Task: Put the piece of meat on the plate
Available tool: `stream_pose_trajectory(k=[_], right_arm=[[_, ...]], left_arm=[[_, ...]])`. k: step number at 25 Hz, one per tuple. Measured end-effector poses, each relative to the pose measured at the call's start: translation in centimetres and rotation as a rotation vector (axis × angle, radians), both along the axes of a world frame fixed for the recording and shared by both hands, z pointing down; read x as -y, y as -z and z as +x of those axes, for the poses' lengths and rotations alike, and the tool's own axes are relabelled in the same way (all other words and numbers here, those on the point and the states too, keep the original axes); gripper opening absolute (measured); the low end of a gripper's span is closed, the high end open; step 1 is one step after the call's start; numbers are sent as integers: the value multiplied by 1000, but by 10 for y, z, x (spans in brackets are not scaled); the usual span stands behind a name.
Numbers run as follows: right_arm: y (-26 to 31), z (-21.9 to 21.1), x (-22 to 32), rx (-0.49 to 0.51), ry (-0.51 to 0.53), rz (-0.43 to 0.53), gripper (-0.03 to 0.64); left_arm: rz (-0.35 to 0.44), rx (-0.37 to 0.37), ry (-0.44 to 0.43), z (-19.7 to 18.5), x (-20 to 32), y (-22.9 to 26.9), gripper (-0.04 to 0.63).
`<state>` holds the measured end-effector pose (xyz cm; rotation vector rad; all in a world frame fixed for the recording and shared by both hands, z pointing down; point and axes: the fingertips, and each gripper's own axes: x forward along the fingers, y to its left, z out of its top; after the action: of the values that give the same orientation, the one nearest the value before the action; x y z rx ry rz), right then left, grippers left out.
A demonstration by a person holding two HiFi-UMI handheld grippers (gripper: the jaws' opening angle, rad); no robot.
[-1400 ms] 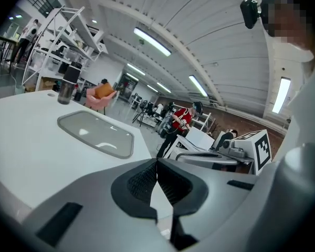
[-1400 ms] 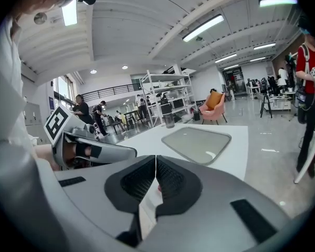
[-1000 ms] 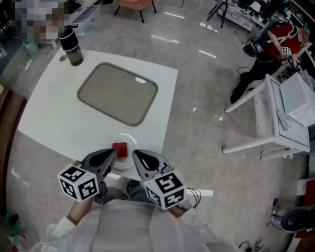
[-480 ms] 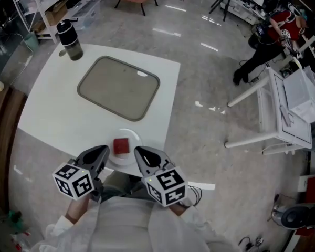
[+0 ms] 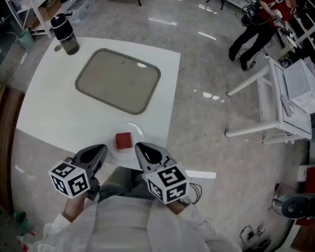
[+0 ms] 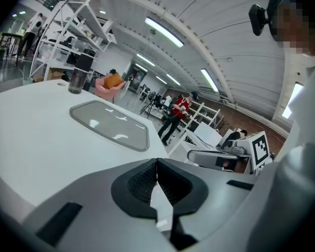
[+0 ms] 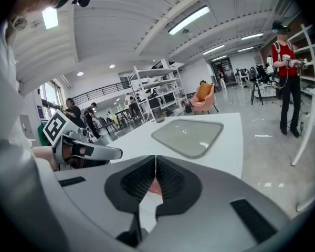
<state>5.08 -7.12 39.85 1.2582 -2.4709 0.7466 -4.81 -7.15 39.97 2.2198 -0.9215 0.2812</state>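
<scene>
While the meat (image 5: 123,140) sits on the plate (image 5: 137,134), left gripper (image 5: 102,150) and right gripper (image 5: 139,148) hold jaws pressed together.

Grey tray (image 5: 118,87) on white table (image 5: 52,109); dark bottle (image 5: 63,34) at far corner.

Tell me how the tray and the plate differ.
The tray is grey and a rounded rectangle; the plate is white and round. The tray is clearly the larger of the two. The tray is bare, while the plate carries the meat. The tray sits mid-table; the plate sits at the near edge. Both lie flat on the white table.
</scene>
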Motion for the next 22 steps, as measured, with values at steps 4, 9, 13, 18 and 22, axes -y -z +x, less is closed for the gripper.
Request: stream_pose_trajectory(k=[4,9,13,18,22], right_arm=[[-6,-3,-2,-12,-11,-29,15],[-20,-4,-4,-35,-21,-62,15],[-28,-5,-5,-45,-23,-83,15],[-41,-6,-2,-57,-12,-108,15],[-48,1,-1,-60,-28,-115,15]], left_arm=[[-17,-12,-46,0,-8,-6,8],[-77,-17,-50,-1,-9,-23,8],[-114,8,-68,-2,-11,-36,8],[-115,5,-55,-4,-5,-45,8],[-130,-22,-81,4,-4,-52,9]])
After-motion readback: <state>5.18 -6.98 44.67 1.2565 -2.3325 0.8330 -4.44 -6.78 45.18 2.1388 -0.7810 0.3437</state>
